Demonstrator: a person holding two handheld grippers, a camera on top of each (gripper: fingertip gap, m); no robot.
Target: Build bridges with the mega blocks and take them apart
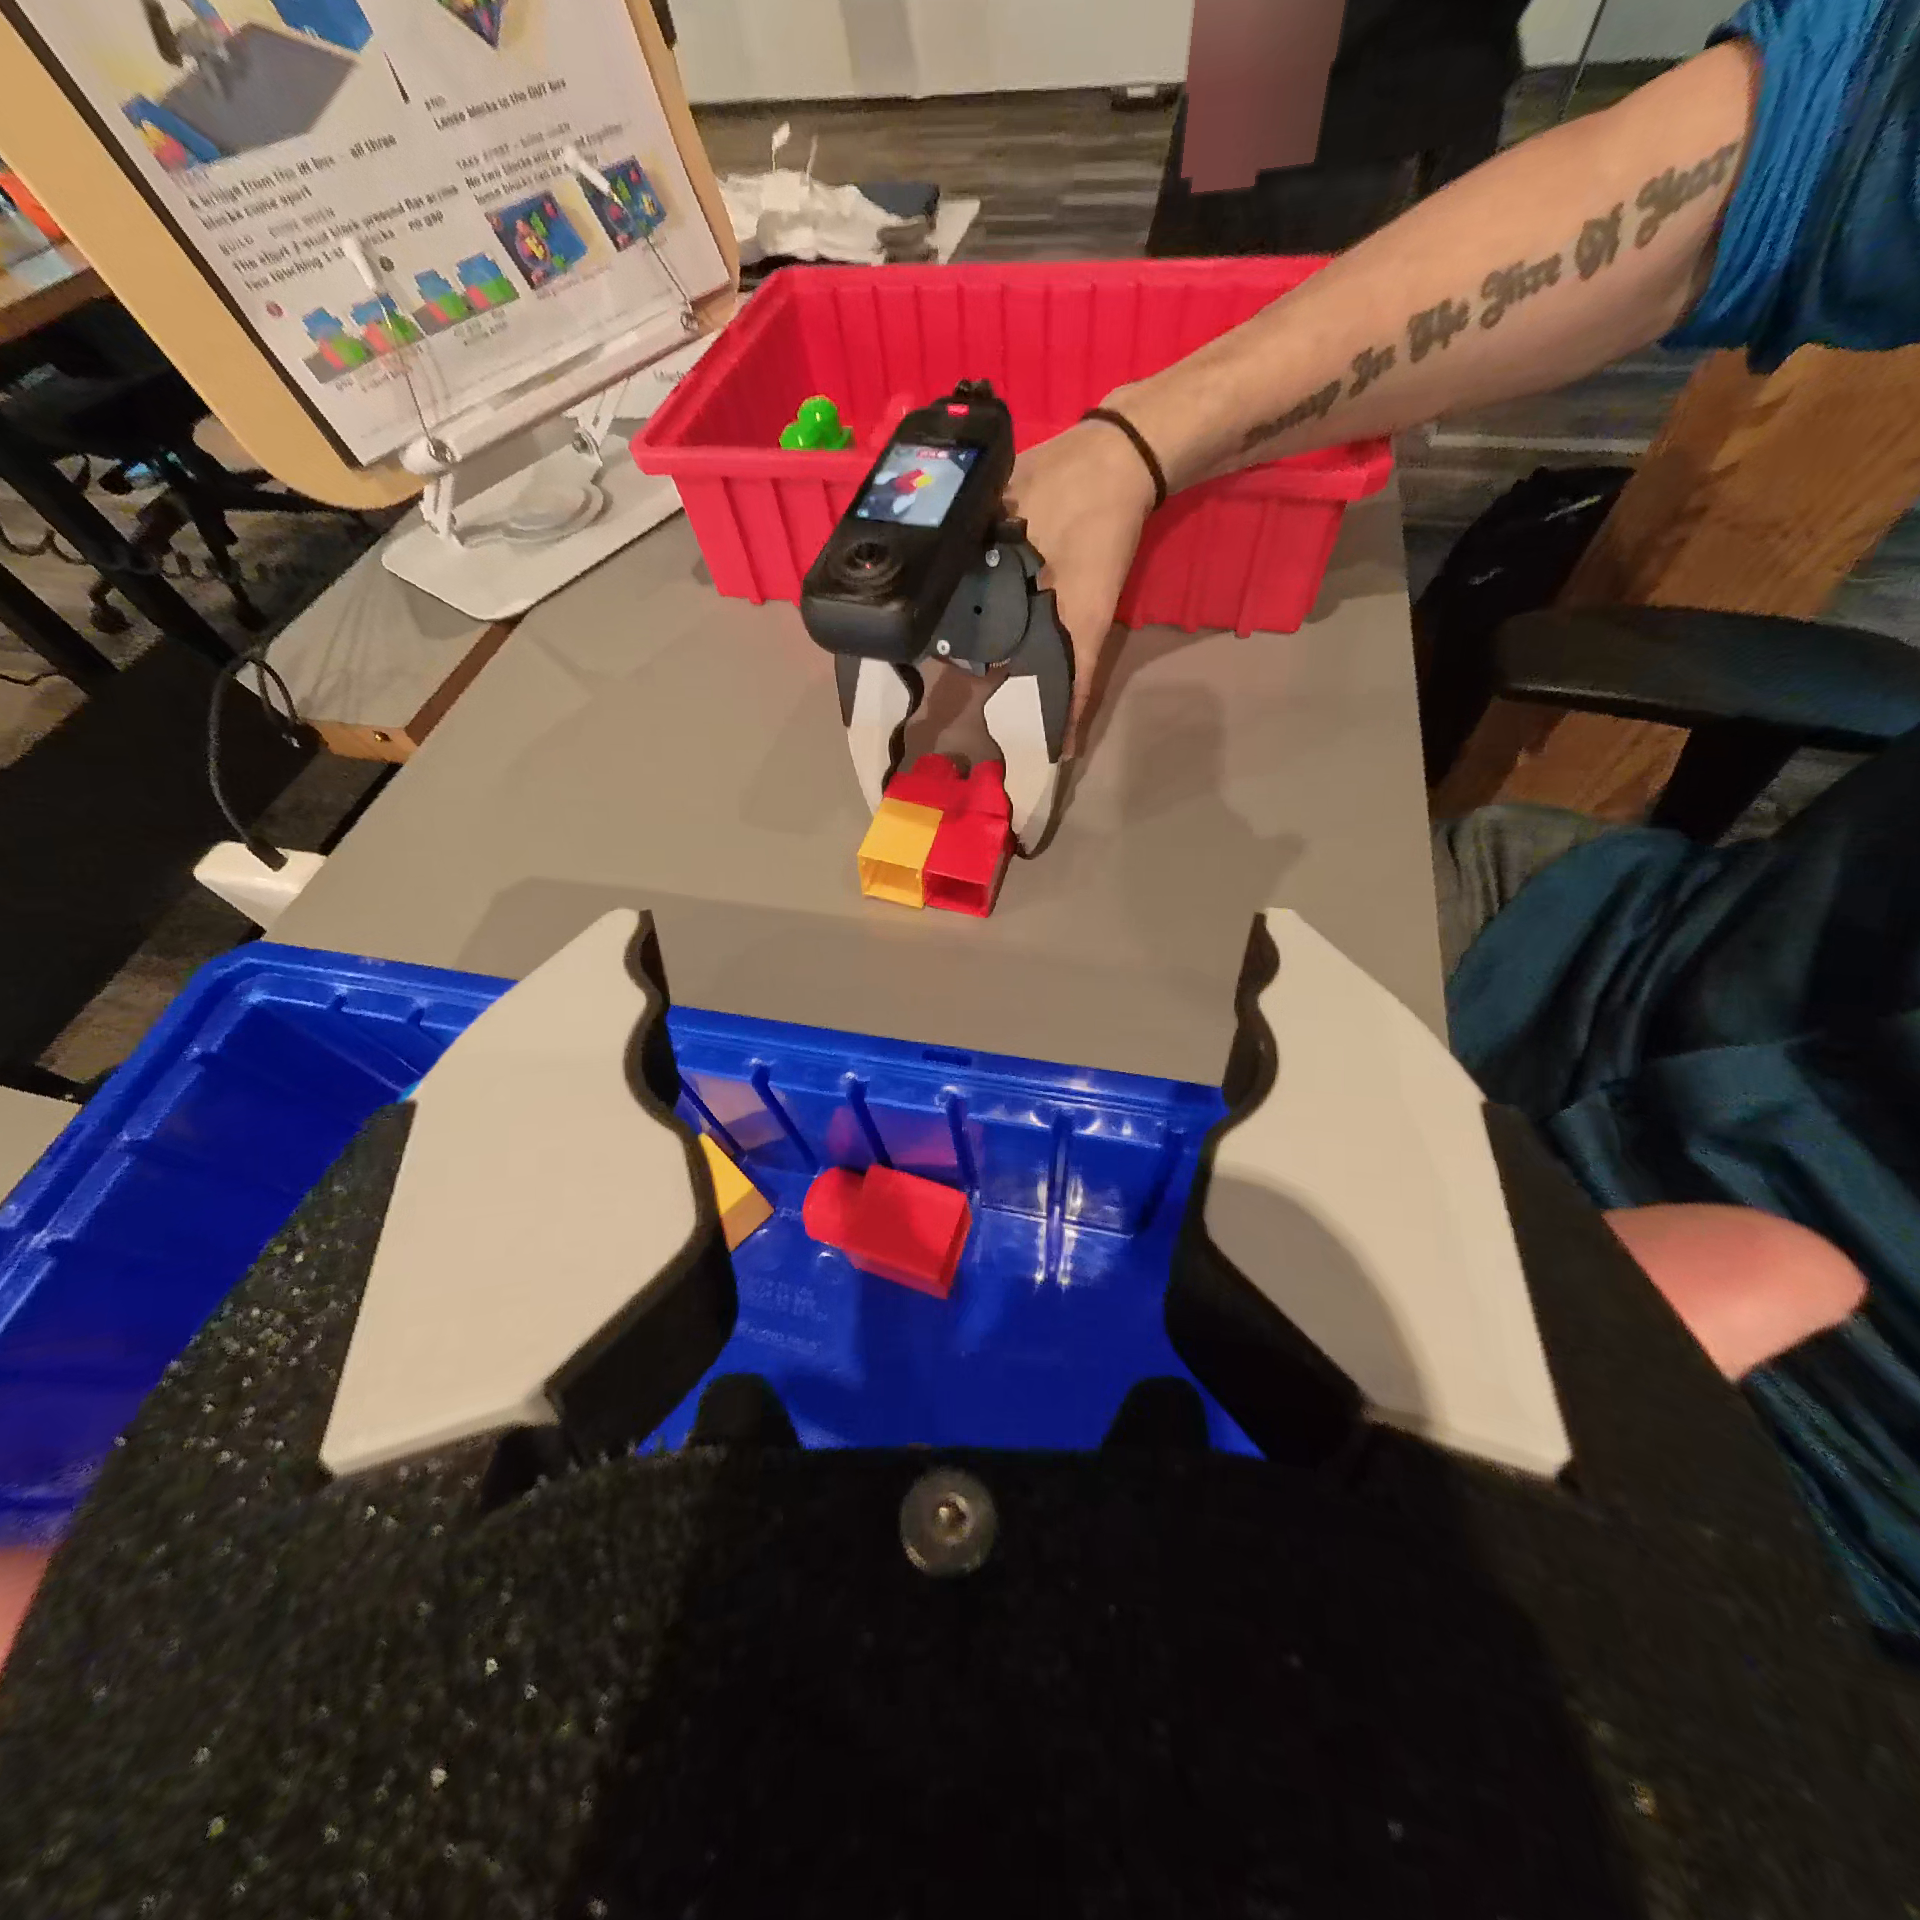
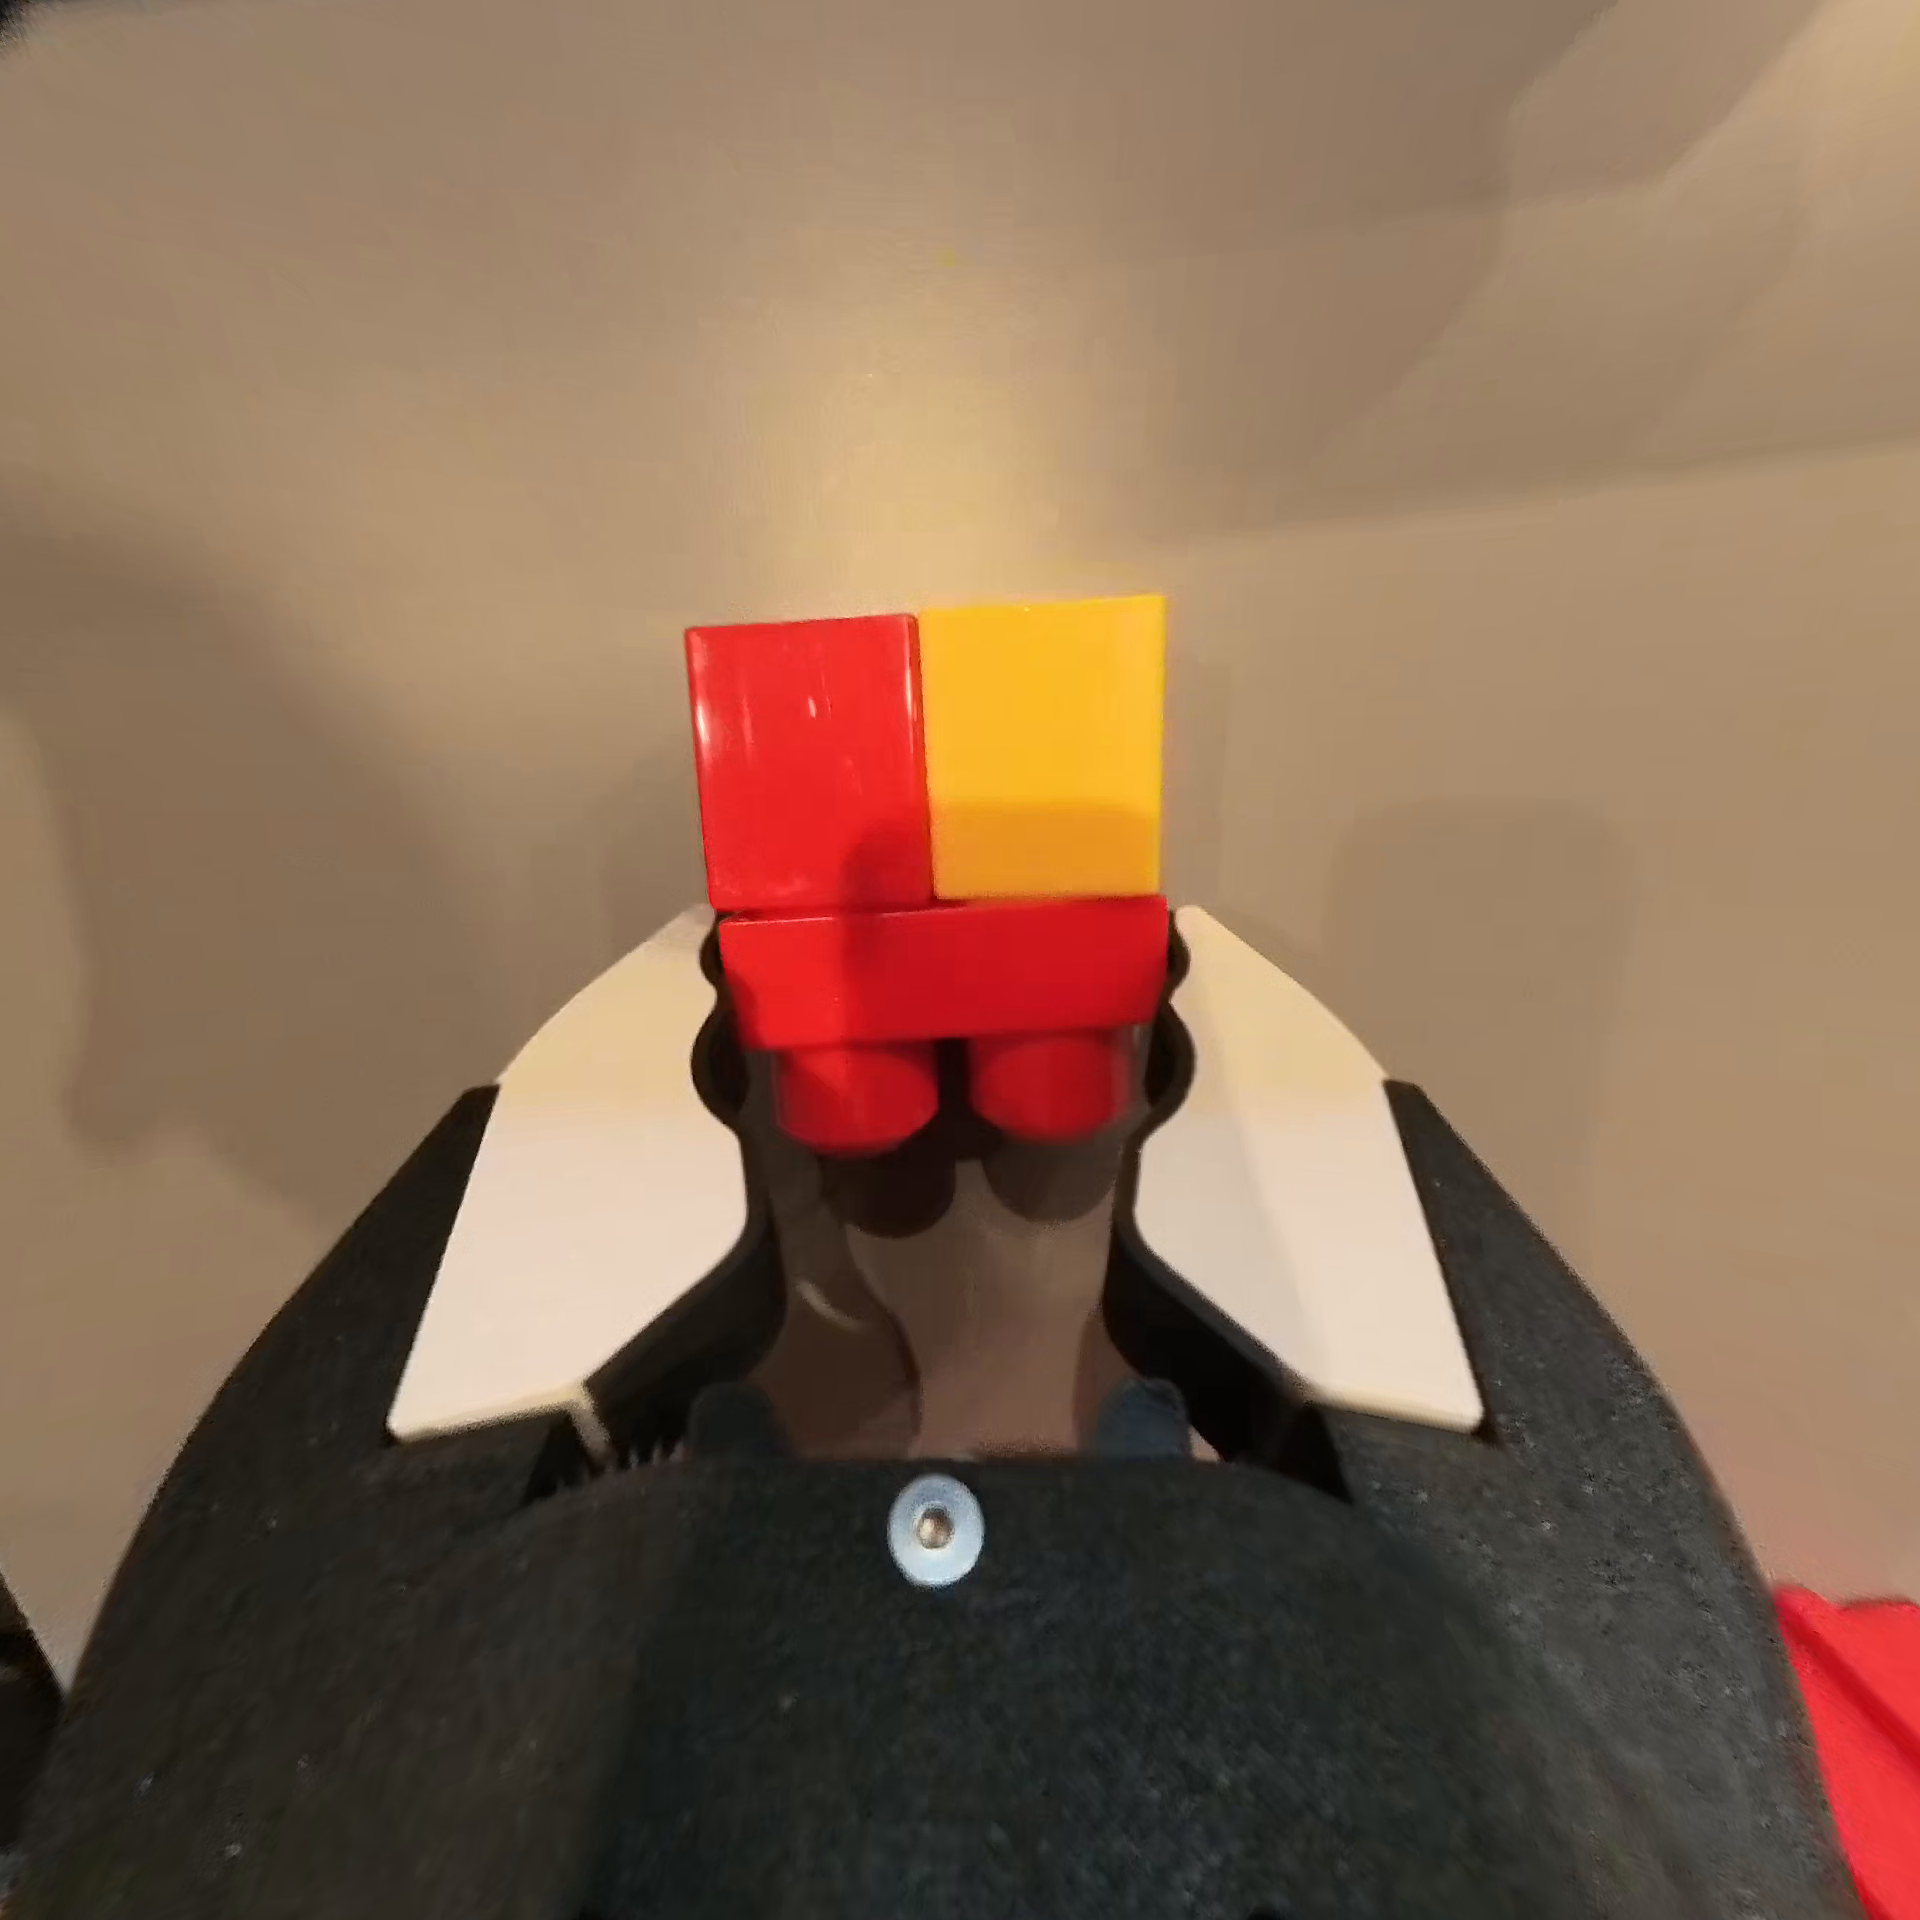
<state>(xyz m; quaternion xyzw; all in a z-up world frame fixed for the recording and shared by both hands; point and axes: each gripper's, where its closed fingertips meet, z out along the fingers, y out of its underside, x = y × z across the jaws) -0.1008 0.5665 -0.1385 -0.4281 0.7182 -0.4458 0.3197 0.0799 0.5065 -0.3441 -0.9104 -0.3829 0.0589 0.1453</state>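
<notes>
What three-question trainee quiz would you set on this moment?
1. True or false: the left tongs hold a block.
2. The right tongs grip which piece of the bridge? A) yellow block B) red two-stud top block C) green block
3. Which bin holds the loose red block?

Key: 1 false, they are open and empty. 2 B. 3 the blue bin, not the red bin.

Black grippers, white jaws; teal sleeve.
</notes>
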